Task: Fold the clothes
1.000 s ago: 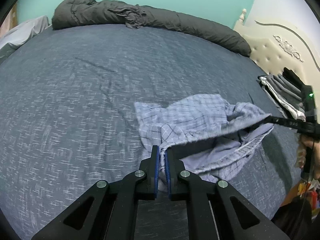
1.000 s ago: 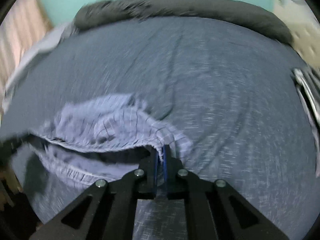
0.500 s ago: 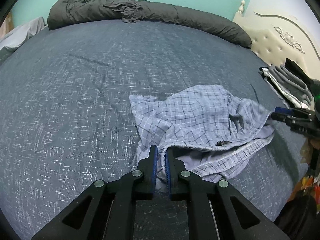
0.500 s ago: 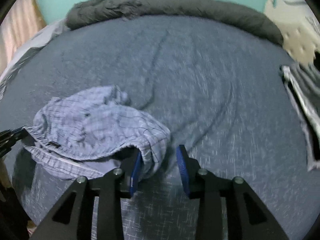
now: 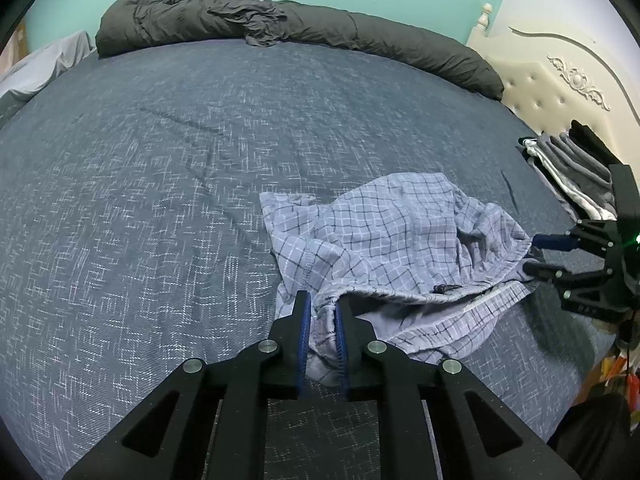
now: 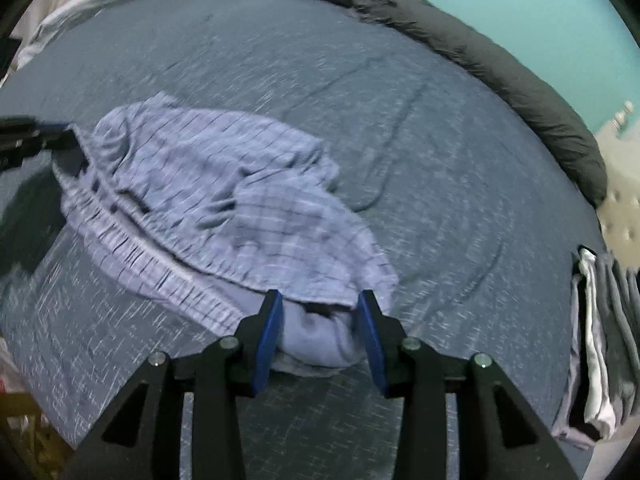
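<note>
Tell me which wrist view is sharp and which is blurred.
Left wrist view: sharp; the checks on the plaid shorts and the bedspread weave read cleanly. Right wrist view: motion-blurred; the shorts' pattern and the folded stack are smeared. Both bend at the fisheye edges.

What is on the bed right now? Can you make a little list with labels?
surface: dark blue speckled bed cover
garment: crumpled light blue checked shorts, waistband facing the grippers
left gripper: jaws opening, bunched waistband cloth between them
right gripper: open, an end of the shorts between its pads
far edge: rolled dark grey duvet
side: stack of folded grey and white clothes
</note>
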Motion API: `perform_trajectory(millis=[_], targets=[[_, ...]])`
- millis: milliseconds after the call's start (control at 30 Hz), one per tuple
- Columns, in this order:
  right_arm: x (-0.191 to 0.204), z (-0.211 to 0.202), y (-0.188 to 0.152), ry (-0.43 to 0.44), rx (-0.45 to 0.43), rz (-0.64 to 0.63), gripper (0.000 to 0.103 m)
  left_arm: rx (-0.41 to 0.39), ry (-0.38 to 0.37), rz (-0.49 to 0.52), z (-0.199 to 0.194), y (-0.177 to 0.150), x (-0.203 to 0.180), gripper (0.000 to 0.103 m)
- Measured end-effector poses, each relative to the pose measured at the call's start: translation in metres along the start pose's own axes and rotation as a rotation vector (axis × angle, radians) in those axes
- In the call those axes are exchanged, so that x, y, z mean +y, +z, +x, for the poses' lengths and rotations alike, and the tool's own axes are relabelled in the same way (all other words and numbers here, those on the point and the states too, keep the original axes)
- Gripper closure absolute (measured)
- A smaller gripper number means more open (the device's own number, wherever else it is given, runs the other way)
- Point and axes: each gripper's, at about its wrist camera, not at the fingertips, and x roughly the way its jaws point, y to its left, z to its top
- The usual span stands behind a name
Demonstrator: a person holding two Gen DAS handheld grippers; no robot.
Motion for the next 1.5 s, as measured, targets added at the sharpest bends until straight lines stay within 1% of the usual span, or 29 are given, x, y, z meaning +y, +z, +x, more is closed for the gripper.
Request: perform_trajectory(millis=[167, 267, 333, 367, 400, 433, 500, 567, 633, 700, 867, 933, 1033, 1167, 1233, 1300, 1333, 1400, 1500], targets=[[0.018, 0.012, 0.0, -0.012, 0.032, -0.105, 0.064, 0.0, 0.001, 0.006, -0.001, 0.0, 0.0, 0.09], [0.018, 0.018, 0.003, -0.01, 0.036, -0.108, 0.064, 0.0, 0.002, 0.003, 0.0, 0.001, 0.0, 0.09], [0.015, 0.024, 0.006, 0.009, 0.045, -0.095, 0.077, 0.0, 0.001, 0.001, 0.0, 0.001, 0.001, 0.09], [0.016, 0.026, 0.007, 0.016, 0.053, -0.094, 0.087, -0.001, 0.0, 0.001, -0.001, 0.001, 0.001, 0.09], [0.016, 0.027, 0.008, 0.018, 0.055, -0.087, 0.093, -0.002, -0.002, 0.0, -0.001, 0.001, 0.001, 0.089], [0.014, 0.028, 0.009, 0.02, 0.054, -0.077, 0.096, -0.002, -0.003, 0.0, -0.001, 0.001, 0.0, 0.084], [0.007, 0.025, 0.011, 0.018, 0.034, -0.029, 0.1, -0.003, -0.006, -0.001, -0.002, 0.001, 0.0, 0.076], [-0.001, 0.019, 0.012, 0.011, 0.004, 0.029, 0.1, -0.005, -0.009, -0.002, -0.002, 0.001, 0.0, 0.071], [-0.012, 0.014, 0.011, 0.01, -0.025, 0.091, 0.1, -0.006, -0.012, -0.002, -0.003, 0.001, 0.0, 0.062], [-0.024, 0.007, 0.011, -0.001, -0.054, 0.146, 0.1, -0.007, -0.015, -0.003, -0.003, 0.001, 0.0, 0.059], [-0.049, -0.006, 0.011, 0.004, -0.138, 0.291, 0.1, 0.002, -0.017, 0.012, 0.001, 0.0, -0.006, 0.058], [-0.049, -0.012, 0.01, 0.0, -0.16, 0.315, 0.1, 0.007, -0.021, 0.017, 0.003, 0.0, -0.008, 0.058], [-0.048, -0.016, 0.007, -0.028, -0.187, 0.339, 0.1, 0.012, -0.026, 0.03, 0.005, -0.001, -0.012, 0.057], [-0.062, -0.01, 0.0, -0.016, -0.191, 0.429, 0.1, 0.022, -0.024, 0.037, 0.008, -0.003, -0.015, 0.057], [-0.065, -0.009, -0.008, 0.02, -0.187, 0.473, 0.1, 0.026, -0.026, 0.038, 0.008, -0.004, -0.014, 0.057], [-0.065, -0.007, -0.016, 0.04, -0.164, 0.489, 0.1, 0.029, -0.023, 0.04, 0.01, -0.004, -0.014, 0.057], [-0.065, -0.006, -0.018, 0.036, -0.158, 0.486, 0.1, 0.031, -0.023, 0.04, 0.01, -0.004, -0.014, 0.057], [-0.062, -0.001, -0.021, -0.001, -0.141, 0.475, 0.1, 0.038, -0.032, 0.037, 0.012, -0.004, -0.014, 0.057], [-0.066, 0.004, -0.028, 0.006, -0.128, 0.506, 0.1, 0.049, -0.032, 0.037, 0.014, -0.007, -0.014, 0.057]])
